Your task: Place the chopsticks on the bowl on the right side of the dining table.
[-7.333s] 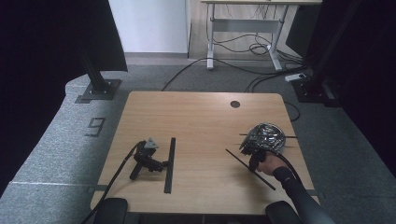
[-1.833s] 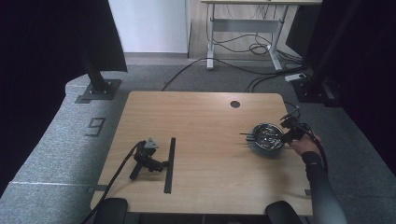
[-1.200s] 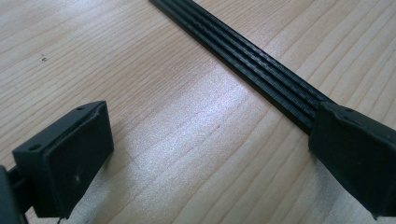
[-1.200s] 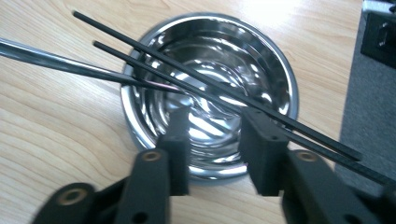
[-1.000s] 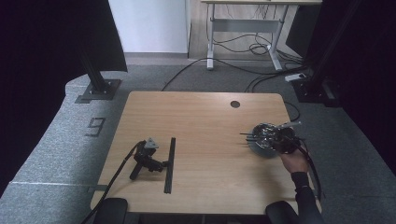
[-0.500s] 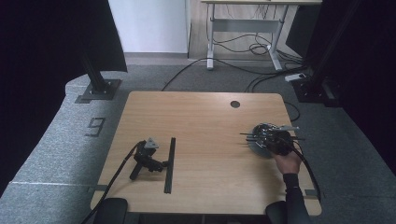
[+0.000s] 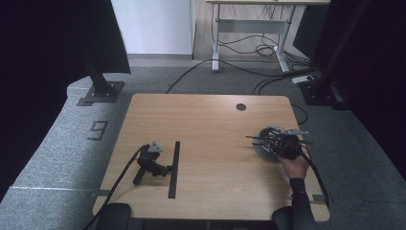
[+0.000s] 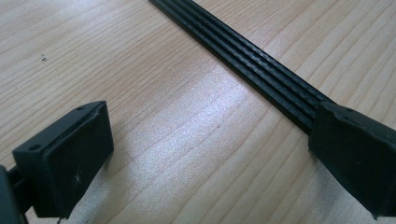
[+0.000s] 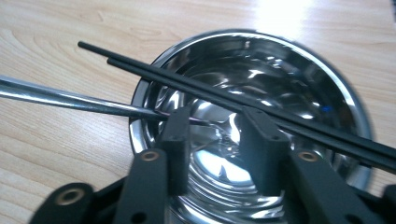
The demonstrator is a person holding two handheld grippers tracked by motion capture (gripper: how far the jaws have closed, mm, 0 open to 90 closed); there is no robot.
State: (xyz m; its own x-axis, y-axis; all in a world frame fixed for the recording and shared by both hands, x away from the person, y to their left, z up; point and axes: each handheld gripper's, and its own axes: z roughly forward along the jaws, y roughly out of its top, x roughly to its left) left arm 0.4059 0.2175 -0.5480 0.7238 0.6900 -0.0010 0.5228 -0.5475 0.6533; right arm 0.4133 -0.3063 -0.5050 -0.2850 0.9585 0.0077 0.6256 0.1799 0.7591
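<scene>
The right hand comes in from the bottom edge, its sleeved forearm angled up, holding the right claw tipped downward; its jaws have just been opening and stand partly apart. The left claw lies unheld, jaws wide apart.

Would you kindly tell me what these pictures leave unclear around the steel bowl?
- Bowl floor, right gripper view: partly hidden behind the right claw.
- Black chopsticks, same view: far ends cut off by the right edge.
- Bowl's contents, high view: too small, covered by the hand.
</scene>
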